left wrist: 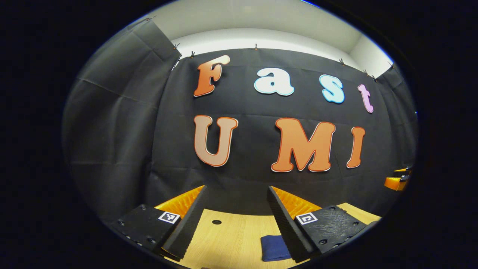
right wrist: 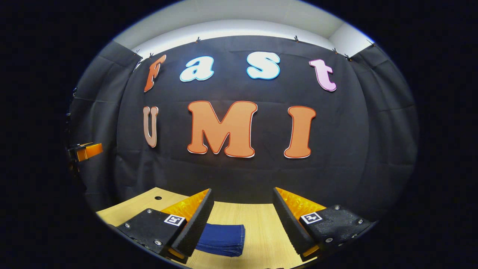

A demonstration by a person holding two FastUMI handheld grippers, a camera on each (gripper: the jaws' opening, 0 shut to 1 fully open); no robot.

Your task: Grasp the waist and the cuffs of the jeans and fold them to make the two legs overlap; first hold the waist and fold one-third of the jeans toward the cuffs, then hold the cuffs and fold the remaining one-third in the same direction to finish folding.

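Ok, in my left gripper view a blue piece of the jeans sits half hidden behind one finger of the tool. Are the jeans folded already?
Observer: Yes. In the right gripper view the jeans lie on the table as one compact folded bundle.
Operator: Does the right tool hold them?
Observer: No. The right tool is open and grips nothing.
Operator: Is the fold tidy?
Observer: It looks tidy. The stacked layers line up along the bundle's near edge.
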